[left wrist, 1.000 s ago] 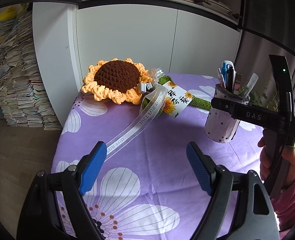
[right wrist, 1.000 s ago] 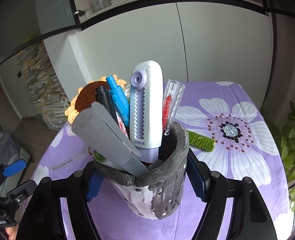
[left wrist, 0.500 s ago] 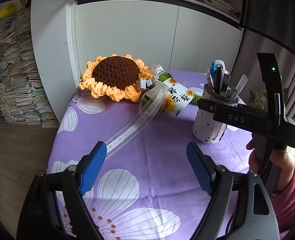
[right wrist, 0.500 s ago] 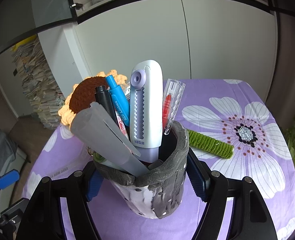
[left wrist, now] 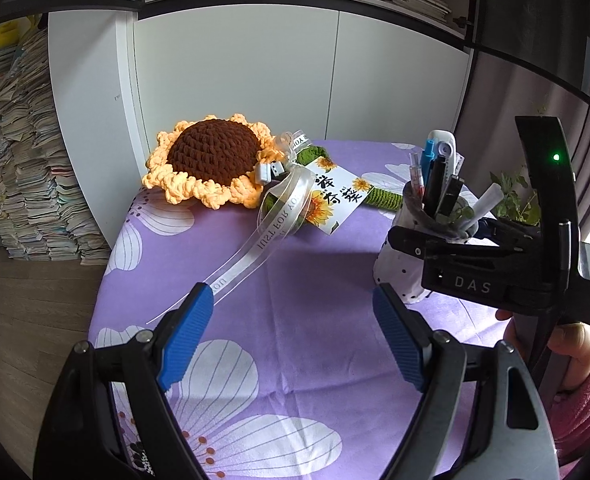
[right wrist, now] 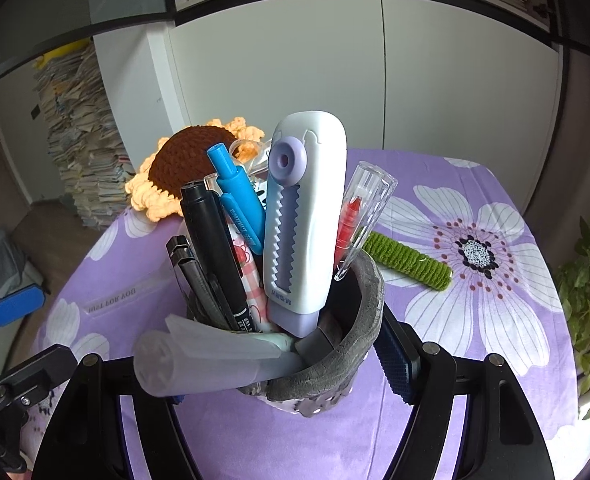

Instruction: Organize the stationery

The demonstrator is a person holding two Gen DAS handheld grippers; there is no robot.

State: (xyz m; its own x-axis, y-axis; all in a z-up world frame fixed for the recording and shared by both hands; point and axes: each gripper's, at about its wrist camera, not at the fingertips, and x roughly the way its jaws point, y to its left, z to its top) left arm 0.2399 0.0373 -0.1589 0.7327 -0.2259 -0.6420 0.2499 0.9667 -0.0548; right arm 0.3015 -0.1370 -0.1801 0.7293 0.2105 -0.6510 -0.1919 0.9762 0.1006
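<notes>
We've got the pen holder [right wrist: 335,344] clamped btwn the jaws of our right gripper [right wrist: 279,360], so the cup sits right at the tool, not ahead of it; its long axis runs roughly upright but tips a bit toward the left side, w/ the contents fanning out. Inside: a white correction-tape case [right wrist: 307,208], blue pen [right wrist: 239,196], black marker [right wrist: 211,248], a clear tube w/ red refill [right wrist: 359,216] and a frosted grey sleeve [right wrist: 215,356] leaning over the near rim. In the left wrist view the holder [left wrist: 399,264] is at the right edge of the purple floral tablecloth [left wrist: 295,280]; whether its base touches the cloth we can't tell. Our left gripper [left wrist: 295,336] hangs wide open & empty, well apart from the holder, pointing toward the crochet sunflower [left wrist: 211,164], w/ the ribbon [left wrist: 263,240] running back to just beside its left pad. So the right hand is the nearer one by far. Our guess: next move is setting the cup level on the cloth, minding the tilt so the sleeve doesn't slide out.
</notes>
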